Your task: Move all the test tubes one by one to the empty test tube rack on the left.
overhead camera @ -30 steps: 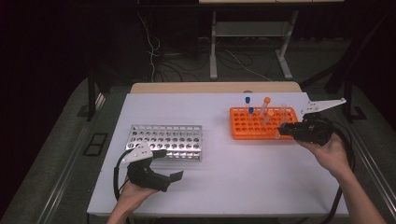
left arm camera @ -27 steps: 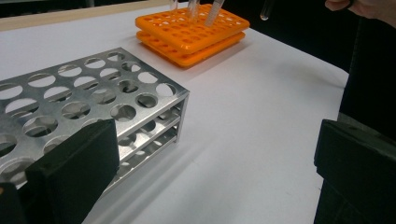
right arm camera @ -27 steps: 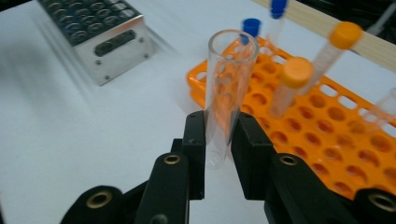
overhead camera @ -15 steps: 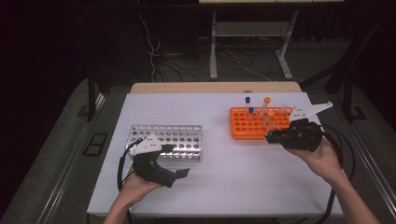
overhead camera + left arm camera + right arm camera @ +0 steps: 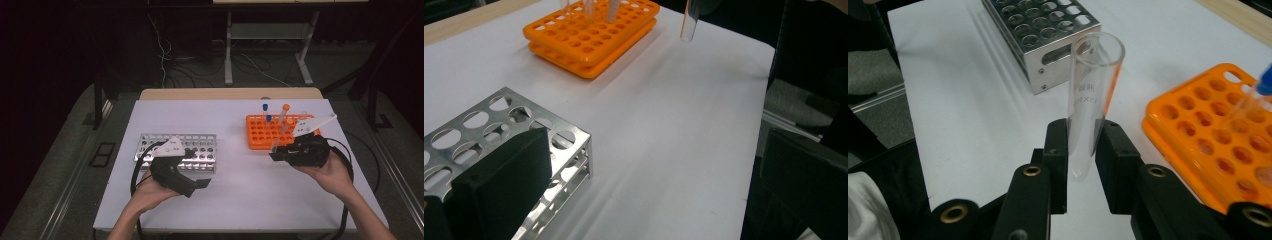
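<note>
My right gripper (image 5: 1082, 135) is shut on a clear, uncapped glass test tube (image 5: 1093, 90), which stands upright between its jaws. In the high view this gripper (image 5: 280, 152) hangs just off the front left corner of the orange rack (image 5: 260, 134), the tube (image 5: 274, 145) at its tip. The same tube's bottom (image 5: 689, 22) hangs above the white table in the left gripper view. My left gripper (image 5: 654, 145) is open, with nothing between its wide-set jaws. It hovers (image 5: 199, 184) at the front right end of the metal rack (image 5: 200, 142).
Capped tubes, blue (image 5: 265, 107) and orange (image 5: 285, 108), stand in the orange rack's far rows. The metal rack's (image 5: 1043, 30) holes look empty. White tabletop (image 5: 240, 180) lies open between the two racks. Cables trail from both grippers toward the table's front edge.
My right gripper has carried the tube left, away from the orange rack toward the table's middle. My left gripper has risen and moved forward, closer to the metal rack.
</note>
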Motion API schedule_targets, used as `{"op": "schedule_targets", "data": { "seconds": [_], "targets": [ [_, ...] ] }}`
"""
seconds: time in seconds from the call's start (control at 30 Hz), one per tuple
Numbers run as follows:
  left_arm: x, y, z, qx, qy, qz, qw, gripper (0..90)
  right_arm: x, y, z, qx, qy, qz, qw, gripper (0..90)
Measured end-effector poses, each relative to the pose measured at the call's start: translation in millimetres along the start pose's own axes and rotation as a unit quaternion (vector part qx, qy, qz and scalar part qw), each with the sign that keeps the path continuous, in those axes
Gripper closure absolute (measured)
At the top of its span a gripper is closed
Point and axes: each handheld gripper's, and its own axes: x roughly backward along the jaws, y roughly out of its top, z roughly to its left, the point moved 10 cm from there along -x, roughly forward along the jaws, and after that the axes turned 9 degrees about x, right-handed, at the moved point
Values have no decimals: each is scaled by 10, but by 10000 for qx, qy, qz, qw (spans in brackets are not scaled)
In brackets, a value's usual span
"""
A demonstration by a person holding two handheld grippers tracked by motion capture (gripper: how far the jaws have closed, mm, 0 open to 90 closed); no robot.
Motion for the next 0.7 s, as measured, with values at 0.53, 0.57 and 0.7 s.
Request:
{"op": "schedule_targets", "data": {
  "seconds": [0.53,0.57,0.7],
  "targets": [
    [-225,328,-83,-517,-97,665,9964,0,-331,199,284,332,430,98,9985,750],
    [-237,357,-85,-546,-102,694,9960,0,-346,212,294,351,443,89,9984,750],
    [-289,461,-110,-632,-149,785,9948,10,-401,253,343,390,504,87,9979,750]
  ]
}}
